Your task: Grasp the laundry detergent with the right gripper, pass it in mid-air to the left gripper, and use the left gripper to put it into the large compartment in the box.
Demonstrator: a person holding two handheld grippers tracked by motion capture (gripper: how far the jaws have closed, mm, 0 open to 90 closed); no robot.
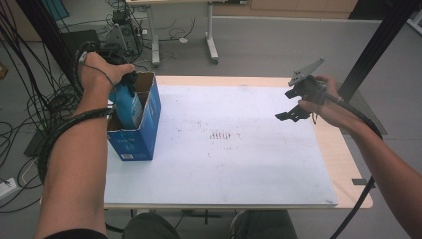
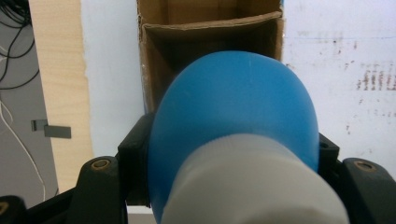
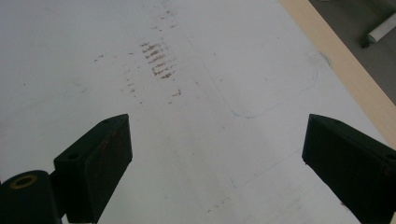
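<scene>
Left tool (image 2: 233,154) clamps blue bottle (image 2: 233,121) near white cap; we judge it smooth, rigid, light. Bottle hangs half inside blue cardboard box (image 1: 144,124) just beyond. Right tool (image 3: 217,154) wide, empty, above worktop (image 3: 187,116).

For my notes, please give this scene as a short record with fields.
held thing: blue bottle with white cap, bottom end toward the box
left gripper: shut on the blue bottle, over the box opening
box: blue cardboard box, open top, at the table's left side
right gripper: open, nothing between its jaws, above the white mat
</scene>
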